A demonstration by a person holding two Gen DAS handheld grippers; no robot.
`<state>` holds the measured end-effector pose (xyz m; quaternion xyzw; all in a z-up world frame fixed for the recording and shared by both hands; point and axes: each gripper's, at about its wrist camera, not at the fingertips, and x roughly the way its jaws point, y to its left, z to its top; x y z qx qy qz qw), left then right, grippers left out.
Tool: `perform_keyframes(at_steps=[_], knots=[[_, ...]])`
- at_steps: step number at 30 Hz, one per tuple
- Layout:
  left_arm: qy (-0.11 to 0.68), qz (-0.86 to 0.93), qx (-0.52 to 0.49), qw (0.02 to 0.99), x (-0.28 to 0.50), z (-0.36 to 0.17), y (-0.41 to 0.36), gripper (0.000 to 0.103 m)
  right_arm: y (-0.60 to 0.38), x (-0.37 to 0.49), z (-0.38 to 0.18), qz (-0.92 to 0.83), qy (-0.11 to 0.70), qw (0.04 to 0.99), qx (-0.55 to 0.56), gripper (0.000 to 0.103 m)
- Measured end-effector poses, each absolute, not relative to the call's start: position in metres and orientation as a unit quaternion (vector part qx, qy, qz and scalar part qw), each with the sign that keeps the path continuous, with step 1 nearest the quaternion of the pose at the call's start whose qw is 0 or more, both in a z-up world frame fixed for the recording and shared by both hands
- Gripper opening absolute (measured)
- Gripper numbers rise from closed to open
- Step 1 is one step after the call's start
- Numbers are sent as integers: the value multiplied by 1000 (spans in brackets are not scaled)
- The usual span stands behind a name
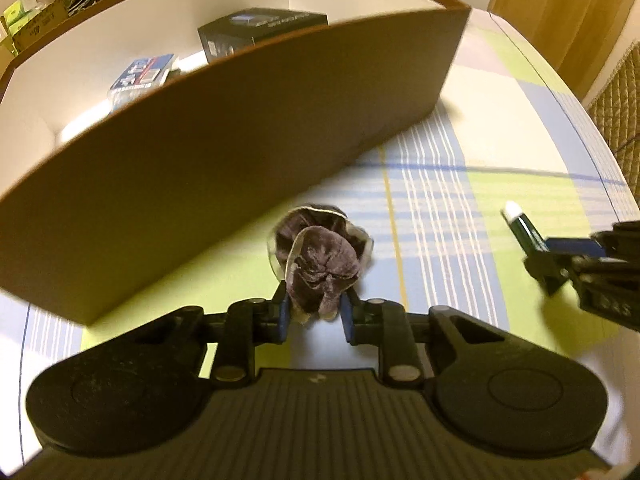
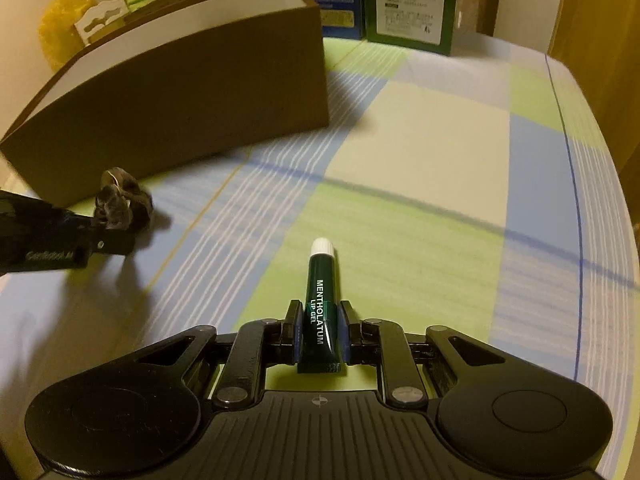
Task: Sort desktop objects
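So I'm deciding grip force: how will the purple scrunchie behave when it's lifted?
The scrunchie looks soft and crumpled, so it will likely squash and droop between the left gripper pads. Probably very light, and its fabric should not slip or roll.

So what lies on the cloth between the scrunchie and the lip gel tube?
Nothing: bare checked tablecloth separates the scrunchie from the lip gel tube, clearest in the right wrist view.

the brown box's (image 2: 180, 92) tall near wall blocks the far left; the checked tablecloth (image 2: 440, 208) rightward lies open.
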<state>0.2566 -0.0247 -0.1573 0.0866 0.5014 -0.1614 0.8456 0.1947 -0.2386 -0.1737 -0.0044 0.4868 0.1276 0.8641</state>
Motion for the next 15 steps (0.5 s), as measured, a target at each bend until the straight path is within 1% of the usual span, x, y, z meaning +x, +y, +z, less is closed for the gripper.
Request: perform_keyframes(at_steps=[1, 3, 4, 6, 8, 10, 11, 12, 13, 15], knots=[[505, -162, 88, 843, 251, -158, -22, 15, -240, 188, -173, 128, 489, 863, 0, 15], [507, -164, 87, 842, 241, -158, -17, 12, -243, 178, -172, 131, 493, 860, 4, 15], [510, -165, 88, 840, 235, -157, -15, 7, -242, 173, -172, 134, 494, 859, 4, 15], [517, -167, 83, 836, 225, -156, -10, 7, -241, 164, -171, 132, 495, 859, 0, 15], [522, -168, 75, 833, 215, -154, -4, 8, -239, 158, -170, 136, 493, 860, 1, 18], [525, -169, 65, 832, 208, -151, 0, 10, -239, 156, -171, 135, 490, 861, 8, 26], [523, -171, 61, 833, 205, -150, 1, 14, -238, 157, -170, 135, 491, 861, 10, 29], [519, -175, 60, 835, 203, -148, 2, 16, -237, 158, -170, 133, 491, 861, 9, 35], [515, -178, 61, 836, 203, -146, 2, 20, -235, 159, -170, 131, 491, 861, 3, 38], [502, -194, 74, 840, 200, -141, 0, 31, -232, 159, -170, 129, 490, 862, -9, 40]])
